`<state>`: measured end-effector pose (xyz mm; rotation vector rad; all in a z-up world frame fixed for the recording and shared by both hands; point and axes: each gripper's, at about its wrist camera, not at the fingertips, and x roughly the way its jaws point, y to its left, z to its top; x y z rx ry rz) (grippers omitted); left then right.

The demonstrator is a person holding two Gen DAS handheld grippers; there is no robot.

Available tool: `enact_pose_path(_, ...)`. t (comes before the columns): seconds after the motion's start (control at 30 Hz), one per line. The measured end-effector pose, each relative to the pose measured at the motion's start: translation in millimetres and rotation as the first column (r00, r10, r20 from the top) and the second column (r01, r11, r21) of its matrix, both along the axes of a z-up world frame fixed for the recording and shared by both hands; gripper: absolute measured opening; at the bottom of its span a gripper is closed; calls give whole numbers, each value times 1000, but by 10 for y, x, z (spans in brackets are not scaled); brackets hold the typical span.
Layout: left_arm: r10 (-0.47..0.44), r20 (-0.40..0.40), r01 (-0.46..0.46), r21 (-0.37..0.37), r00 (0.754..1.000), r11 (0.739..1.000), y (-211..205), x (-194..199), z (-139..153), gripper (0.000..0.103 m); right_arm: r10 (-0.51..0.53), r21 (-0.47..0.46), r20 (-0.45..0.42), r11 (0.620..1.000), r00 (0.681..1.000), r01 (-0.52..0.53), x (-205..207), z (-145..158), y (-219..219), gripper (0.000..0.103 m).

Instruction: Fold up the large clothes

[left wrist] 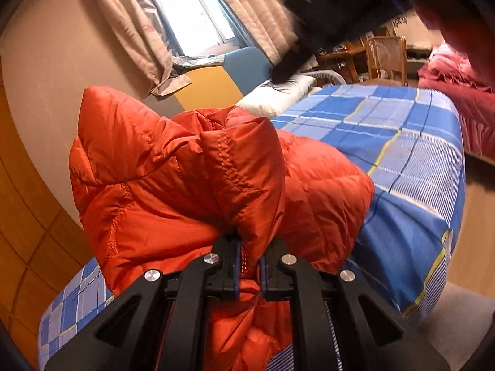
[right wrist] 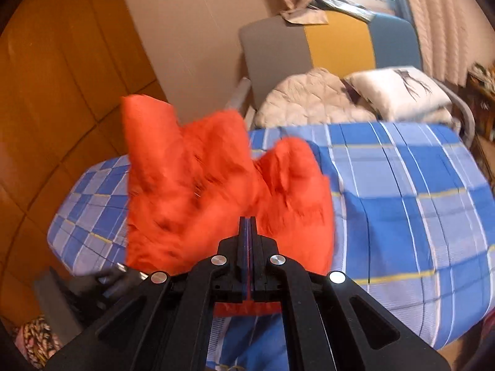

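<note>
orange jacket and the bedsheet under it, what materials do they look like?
Orange jacket: likely thin nylon or polyester shell with puffy fill; it shows sheen and stitched quilt lines. Checked bedsheet: looks like matte woven cotton or a blend; printed blue plaid, no shine.

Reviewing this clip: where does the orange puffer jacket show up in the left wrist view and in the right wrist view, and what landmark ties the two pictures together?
Left wrist: the orange puffer jacket fills the centre-left, bunched in the left gripper.
Right wrist: the jacket is centre-left, blurred, with the shut right gripper in front.
Shared landmark: the blue plaid bedsheet, right of the jacket in both.
</note>
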<state>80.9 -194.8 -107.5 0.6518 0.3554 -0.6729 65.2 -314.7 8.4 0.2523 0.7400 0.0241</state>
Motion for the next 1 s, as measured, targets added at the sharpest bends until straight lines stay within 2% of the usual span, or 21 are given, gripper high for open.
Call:
enact_pose_path(0.1,5,18,-6,33,1000,999,-54,-59,-92,8,2,8,-25,1000,1000,-2,2,-124,-1,0)
enact_pose_path(0.2,1,25,-3,55,1000,999,-71,-102,-180,8,7,98,-48,995,999,-3,-23,-293,-74,0)
enact_pose_path(0.3,-6,-4,6,48,1000,999,-43,-78,-231,8,26,155,-67,988,997,-15,-63,-424,-77,0)
enact_pose_path(0.37,-10,3,10,58,1000,998,-49,-94,-256,8,48,193,-69,981,996,-34,-66,-461,-73,0)
enact_pose_path(0.5,-14,-7,14,63,1000,998,-35,-81,-276,8,57,212,-97,977,994,-35,-50,-560,-54,0)
enact_pose_path(0.67,-3,-150,0,-22,989,1000,88,83,-169,8,52,203,-148,979,988,-21,-23,-805,-25,0)
enact_pose_path(0.8,-5,-178,0,-28,984,1000,146,113,-140,9,14,184,-209,983,978,26,81,-1063,-70,0)
enact_pose_path(0.87,-8,-197,-3,-52,980,999,197,140,-88,9,-16,133,-256,990,967,52,127,-1218,-79,0)
enact_pose_path(1.0,-9,-279,-24,-116,960,993,348,247,48,9,-36,163,-250,983,968,79,103,-1379,-86,0)
